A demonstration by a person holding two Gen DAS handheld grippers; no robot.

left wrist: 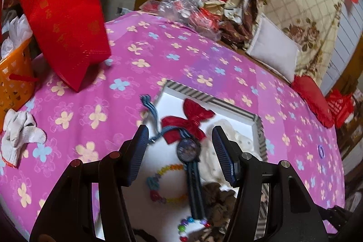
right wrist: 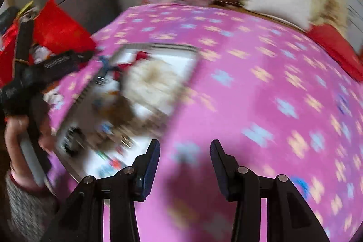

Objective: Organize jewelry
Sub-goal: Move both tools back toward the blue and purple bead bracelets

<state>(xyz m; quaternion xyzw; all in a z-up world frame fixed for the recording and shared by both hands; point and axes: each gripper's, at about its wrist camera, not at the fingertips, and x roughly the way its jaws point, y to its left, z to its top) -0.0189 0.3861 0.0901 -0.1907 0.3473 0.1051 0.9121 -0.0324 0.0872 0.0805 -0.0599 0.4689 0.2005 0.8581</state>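
A white tray with a striped rim [left wrist: 192, 92] lies on the pink flowered cloth. In it are a blue-strapped watch [left wrist: 188, 149], a red bow [left wrist: 192, 121], a rainbow bead bracelet [left wrist: 169, 183], a bright bead bracelet [left wrist: 188, 225], a cream fluffy piece [left wrist: 236, 135] and a brown fluffy piece [left wrist: 217, 201]. My left gripper [left wrist: 180, 151] is open above the tray, with the watch between its fingers, untouched. My right gripper [right wrist: 184, 159] is open and empty over bare cloth, right of the tray [right wrist: 158, 47]. The right wrist view is blurred. A small purple ring [left wrist: 321, 151] lies on the cloth at the right.
A red bag [left wrist: 61, 15] and an orange basket [left wrist: 13, 78] stand at the left, with a white glove [left wrist: 20, 135] beside them. Wrapped clutter [left wrist: 192, 13], a white pillow [left wrist: 274, 49], a floral quilt [left wrist: 301, 3] and a red cushion [left wrist: 313, 101] line the far and right edges.
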